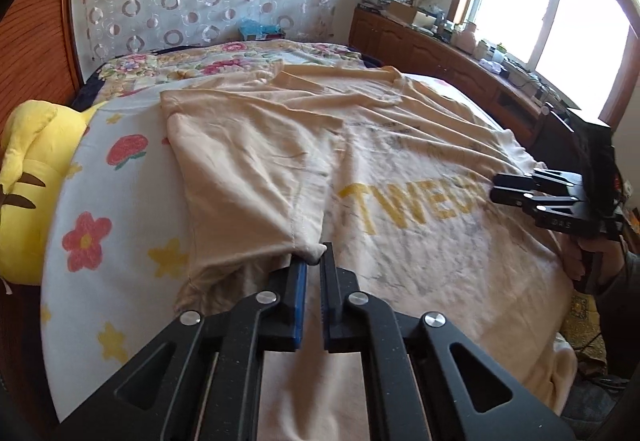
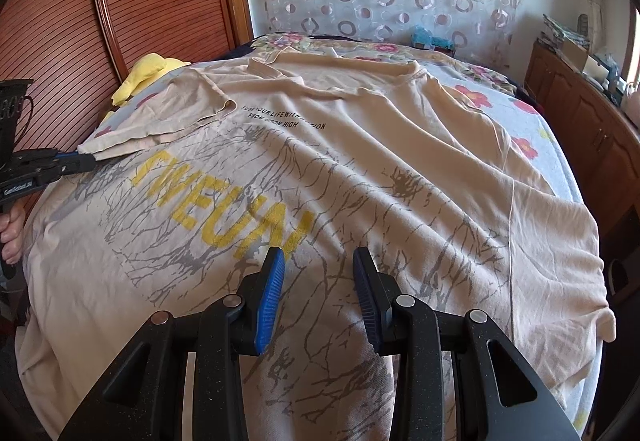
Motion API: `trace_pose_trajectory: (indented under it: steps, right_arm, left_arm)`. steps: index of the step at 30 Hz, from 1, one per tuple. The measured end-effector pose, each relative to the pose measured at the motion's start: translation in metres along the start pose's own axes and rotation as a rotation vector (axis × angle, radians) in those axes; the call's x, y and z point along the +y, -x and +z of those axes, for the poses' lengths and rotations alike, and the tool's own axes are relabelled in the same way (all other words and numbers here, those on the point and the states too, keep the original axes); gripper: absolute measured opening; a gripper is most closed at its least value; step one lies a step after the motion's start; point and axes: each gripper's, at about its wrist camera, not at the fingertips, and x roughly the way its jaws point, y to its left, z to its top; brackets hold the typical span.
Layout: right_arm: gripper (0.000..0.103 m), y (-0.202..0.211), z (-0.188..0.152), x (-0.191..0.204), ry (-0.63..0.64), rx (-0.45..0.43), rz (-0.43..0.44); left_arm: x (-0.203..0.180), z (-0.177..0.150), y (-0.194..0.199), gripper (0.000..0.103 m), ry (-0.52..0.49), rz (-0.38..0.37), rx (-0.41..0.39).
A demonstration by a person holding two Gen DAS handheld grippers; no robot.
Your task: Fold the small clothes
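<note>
Beige T-shirt with yellow lettering, spread print-up across the bed, one sleeve folded inward.

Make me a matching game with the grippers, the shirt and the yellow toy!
Things:
1. left gripper
2. right gripper
3. plush toy
4. T-shirt

States:
A. spread flat on the bed
B. jaws apart, holding nothing
C. yellow, beside the headboard
D. pinching the sleeve's edge

Pairs: 1-D, 2-B, 3-C, 4-A
</note>
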Motion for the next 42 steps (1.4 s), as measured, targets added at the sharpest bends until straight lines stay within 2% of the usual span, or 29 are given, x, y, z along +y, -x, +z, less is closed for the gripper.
trace_pose_trajectory:
  steps: [2,8,9,10,13,15,17,26,35,42]
  right_arm:
    - [0.037,0.000,0.000,0.000,0.001,0.000,-0.001]
    - [0.037,-0.001,0.003,0.000,0.006,0.003,-0.005]
    - [0.037,-0.001,0.003,0.000,0.006,0.003,-0.005]
    - [0.037,-0.002,0.002,0.000,0.006,0.003,-0.005]
    - [0.038,-0.002,0.002,0.000,0.009,0.004,-0.006]
    - [0.038,-0.002,0.002,0.000,0.008,0.003,-0.005]
    - [0.038,-0.002,0.002,0.000,0.006,0.003,-0.003]
    - [0.038,-0.001,0.002,-0.001,0.007,0.003,-0.003]
    - [0.038,0.000,0.002,-0.004,-0.003,-0.002,0.006]
    - [0.039,0.035,-0.005,-0.028,-0.034,-0.082,-0.078]
  left_arm:
    - [-0.003,-0.002,0.000,0.009,0.009,-0.015,0.019]
    - [-0.007,-0.003,0.011,0.029,0.008,-0.015,-0.001]
    - [-0.007,-0.003,0.013,0.031,0.006,-0.008,-0.005]
    - [-0.007,-0.002,0.016,0.038,-0.001,0.006,-0.013]
    - [-0.004,0.001,0.021,0.042,-0.019,0.068,-0.045]
    - [0.001,0.004,0.024,0.052,-0.013,0.083,-0.062]
    - [0.004,0.005,0.026,0.079,-0.014,0.106,-0.083]
    - [0.007,0.009,0.031,0.080,-0.018,0.167,-0.134]
    - [-0.007,0.008,0.027,0.080,-0.026,0.164,-0.131]
    - [-0.029,0.007,0.028,0.080,-0.042,0.150,-0.156]
